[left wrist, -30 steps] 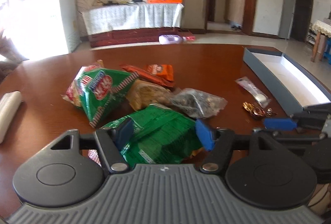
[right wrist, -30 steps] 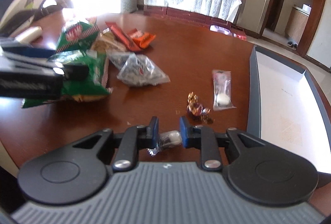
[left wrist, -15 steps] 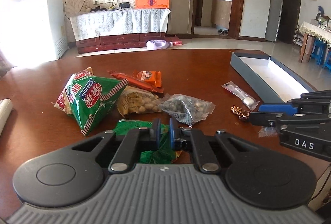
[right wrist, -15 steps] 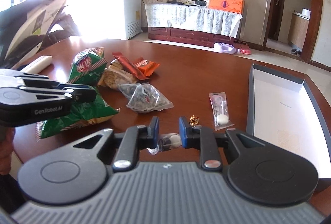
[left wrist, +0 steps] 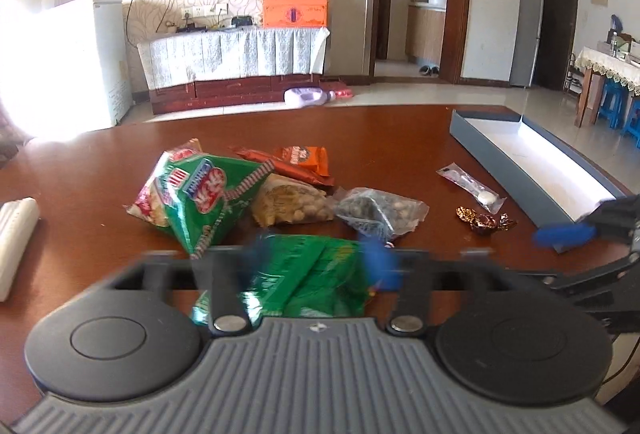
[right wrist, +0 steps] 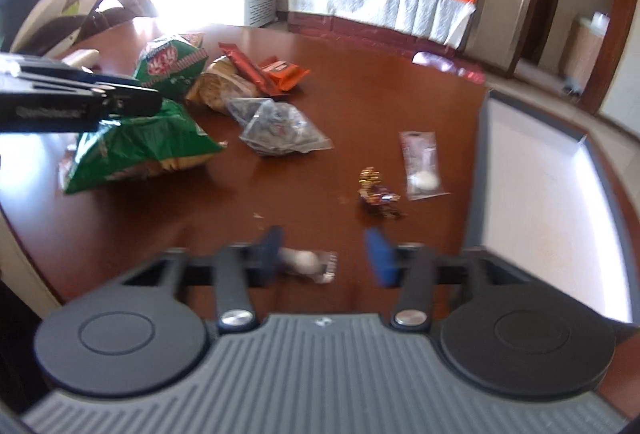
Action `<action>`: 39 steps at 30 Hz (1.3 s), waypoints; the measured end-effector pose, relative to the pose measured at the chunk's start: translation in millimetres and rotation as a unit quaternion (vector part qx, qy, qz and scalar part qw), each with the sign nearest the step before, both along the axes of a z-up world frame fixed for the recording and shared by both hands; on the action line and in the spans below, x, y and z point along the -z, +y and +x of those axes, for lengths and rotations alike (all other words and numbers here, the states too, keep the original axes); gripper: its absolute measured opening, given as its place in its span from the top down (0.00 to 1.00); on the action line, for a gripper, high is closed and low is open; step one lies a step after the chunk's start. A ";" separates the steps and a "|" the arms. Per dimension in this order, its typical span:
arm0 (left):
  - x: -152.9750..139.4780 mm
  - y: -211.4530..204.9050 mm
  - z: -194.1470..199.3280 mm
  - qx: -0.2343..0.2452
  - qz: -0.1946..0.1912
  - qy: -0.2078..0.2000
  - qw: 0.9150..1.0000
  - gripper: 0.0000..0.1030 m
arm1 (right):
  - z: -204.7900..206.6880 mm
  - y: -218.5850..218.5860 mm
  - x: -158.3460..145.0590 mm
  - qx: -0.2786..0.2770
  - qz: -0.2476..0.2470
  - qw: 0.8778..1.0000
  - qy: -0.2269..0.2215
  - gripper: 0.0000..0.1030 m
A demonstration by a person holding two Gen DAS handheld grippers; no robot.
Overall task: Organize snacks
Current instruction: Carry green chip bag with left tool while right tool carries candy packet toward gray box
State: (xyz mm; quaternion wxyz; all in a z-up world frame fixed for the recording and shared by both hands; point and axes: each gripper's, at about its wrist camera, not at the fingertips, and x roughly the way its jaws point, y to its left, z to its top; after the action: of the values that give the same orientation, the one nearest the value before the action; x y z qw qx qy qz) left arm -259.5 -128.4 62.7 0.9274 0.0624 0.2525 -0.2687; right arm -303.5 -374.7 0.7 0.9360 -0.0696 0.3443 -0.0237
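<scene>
Near the table's (left wrist: 400, 137) front edge, both grippers were clenched half a second ago; now the left gripper (left wrist: 316, 266) is opening, releasing the green bag (left wrist: 304, 282), and the right gripper (right wrist: 326, 254) is opening around the small wrapped candy (right wrist: 306, 262). Other snack packets (left wrist: 288, 197) lie piled mid-table. By the right edge the open grey box (right wrist: 536, 201) shows only its white floor.

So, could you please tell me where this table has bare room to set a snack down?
The box on the right holds nothing visible. Bare wood lies between the clear nut bag and the gold candy, and across the far table behind the orange packet. It is crowded at the left, where the green bags and peanuts overlap.
</scene>
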 end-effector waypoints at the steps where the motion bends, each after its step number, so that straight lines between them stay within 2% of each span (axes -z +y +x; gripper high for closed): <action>1: -0.9 4.6 -2.2 0.002 -0.004 -0.007 1.000 0.16 | -3.7 -0.5 -0.7 0.003 -0.008 1.000 -0.007 0.29; 3: 0.0 10.8 -4.2 0.014 -0.006 -0.008 1.000 0.15 | -6.3 -2.3 1.2 0.004 -0.011 1.000 -0.006 0.23; 6: 8.5 5.9 0.8 0.023 0.025 0.012 0.999 0.15 | 4.1 -1.7 12.9 0.006 -0.019 0.999 0.028 0.23; 8: 13.9 1.5 1.4 0.034 0.037 0.030 0.998 0.15 | 8.2 2.5 14.9 0.001 -0.013 1.000 0.028 0.22; 12: 22.8 -12.0 -6.4 0.052 0.086 0.006 0.995 0.15 | 6.8 15.1 18.7 -0.022 -0.035 0.999 0.014 0.24; 13: 25.5 -15.0 -6.2 0.054 0.094 0.008 0.994 0.15 | 6.4 15.2 18.8 -0.027 -0.035 0.999 0.012 0.28; 17: 34.3 -27.7 -4.1 0.056 0.125 -0.005 0.991 0.16 | 8.8 10.6 17.7 -0.029 -0.011 0.999 0.013 0.54; 18: 36.1 -31.7 -4.9 0.058 0.135 -0.012 0.989 0.20 | 9.7 10.7 17.4 -0.030 -0.012 0.999 0.013 0.61; 19: 36.8 -34.3 -6.1 0.058 0.141 -0.021 0.988 0.34 | 10.1 11.9 17.3 -0.033 -0.015 0.999 0.013 0.66; 20: 36.1 -35.1 -7.1 0.059 0.142 -0.028 0.988 0.38 | 11.1 13.4 17.2 -0.037 -0.019 0.999 0.015 0.75; 23: 32.8 -31.5 -1.9 0.059 0.124 -0.017 0.990 0.44 | 10.8 17.5 16.5 -0.044 -0.021 0.999 0.021 0.82; 28: 24.8 -22.3 5.0 0.051 0.083 0.000 0.995 0.52 | 7.7 18.1 5.7 -0.040 -0.009 0.999 0.001 0.83; 33: 12.4 -17.7 2.4 0.048 0.039 -0.001 0.998 0.53 | 6.4 15.1 -10.2 -0.029 0.022 0.999 -0.031 0.83; 39: 3.8 -33.6 1.4 0.031 0.022 -0.006 0.999 0.53 | 5.7 20.8 -32.1 -0.032 0.027 0.996 -0.073 0.83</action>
State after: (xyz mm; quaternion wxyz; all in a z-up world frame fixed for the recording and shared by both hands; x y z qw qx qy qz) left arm -258.1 -161.9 58.9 0.9184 0.0918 0.2510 -0.2917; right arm -297.8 -353.8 32.9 0.9604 -0.0532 0.2734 0.0102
